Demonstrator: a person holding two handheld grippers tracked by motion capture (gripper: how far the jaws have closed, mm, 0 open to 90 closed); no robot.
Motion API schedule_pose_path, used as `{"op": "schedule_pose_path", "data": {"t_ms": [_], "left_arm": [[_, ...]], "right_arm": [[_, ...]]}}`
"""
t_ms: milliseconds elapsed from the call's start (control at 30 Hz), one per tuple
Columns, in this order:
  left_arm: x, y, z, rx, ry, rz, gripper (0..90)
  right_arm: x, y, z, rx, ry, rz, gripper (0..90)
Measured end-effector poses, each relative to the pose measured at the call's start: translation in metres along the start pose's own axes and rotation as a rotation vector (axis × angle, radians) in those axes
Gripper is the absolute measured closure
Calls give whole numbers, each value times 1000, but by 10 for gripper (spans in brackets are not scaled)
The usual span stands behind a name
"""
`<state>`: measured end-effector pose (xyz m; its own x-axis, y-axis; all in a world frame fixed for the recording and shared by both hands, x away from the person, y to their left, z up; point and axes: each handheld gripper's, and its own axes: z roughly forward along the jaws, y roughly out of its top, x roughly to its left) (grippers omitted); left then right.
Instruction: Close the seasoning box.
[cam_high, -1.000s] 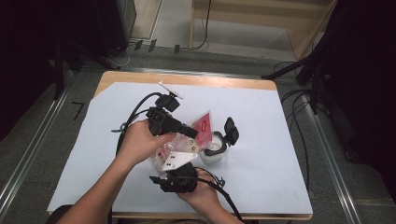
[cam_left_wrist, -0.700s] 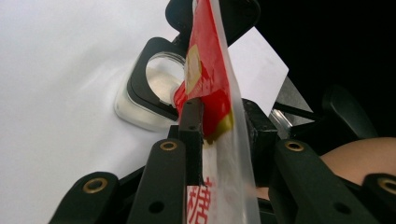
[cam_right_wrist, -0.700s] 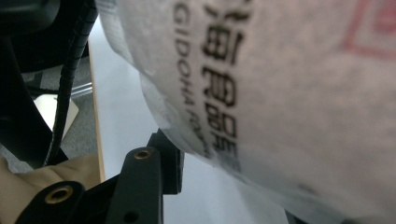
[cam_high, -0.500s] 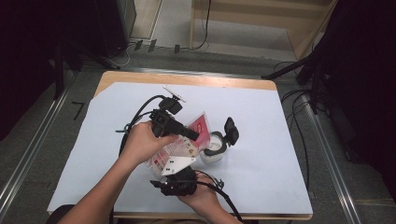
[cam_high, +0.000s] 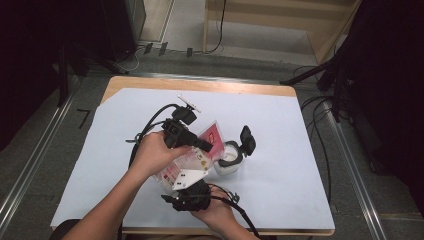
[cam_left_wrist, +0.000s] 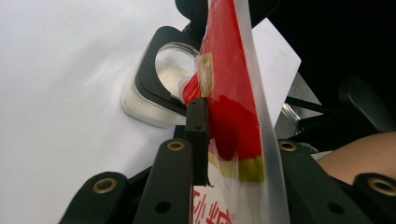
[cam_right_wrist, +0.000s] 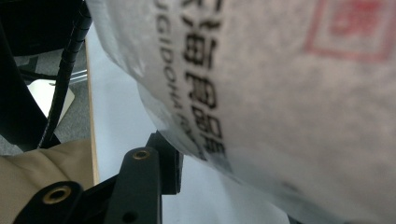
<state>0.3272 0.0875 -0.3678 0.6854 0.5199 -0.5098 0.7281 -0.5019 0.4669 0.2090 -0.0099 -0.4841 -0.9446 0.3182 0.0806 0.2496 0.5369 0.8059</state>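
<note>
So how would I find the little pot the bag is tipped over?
Look at the table covered with white paper, near its middle. Just right of the two hands sits a small clear jar with a black rim and a black flip lid standing open. The red and clear bag leans over its mouth.

Bright even overhead light, dark surroundings, blurred close-up gripper views.

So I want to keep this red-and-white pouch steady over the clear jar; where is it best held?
Probably the flat sealed edge near the top of the pouch, pinched across its thin faces from the side, as the left hand-held gripper does now. The lower part bulges, so it suits a wider, supporting grip.
</note>
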Motion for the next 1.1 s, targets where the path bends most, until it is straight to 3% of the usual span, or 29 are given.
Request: {"op": "schedule_pose_path", "data": {"t_ms": [300,600,767,1100], "left_arm": [[4,-2,-6,-22,-60,-2,846],[4,-3,-13,-58,-72,0,872],[7,-4,-21,-89,-105,-13,873],[13,-6,-36,-140,-137,-27,877]], "right_arm": [[1,3,-3,1,-11,-21,606],[-2,4,-5,-10,-18,-22,601],[-4,4,-7,-20,-29,-19,599],[-17,3,-13,-40,-43,33,604]]}}
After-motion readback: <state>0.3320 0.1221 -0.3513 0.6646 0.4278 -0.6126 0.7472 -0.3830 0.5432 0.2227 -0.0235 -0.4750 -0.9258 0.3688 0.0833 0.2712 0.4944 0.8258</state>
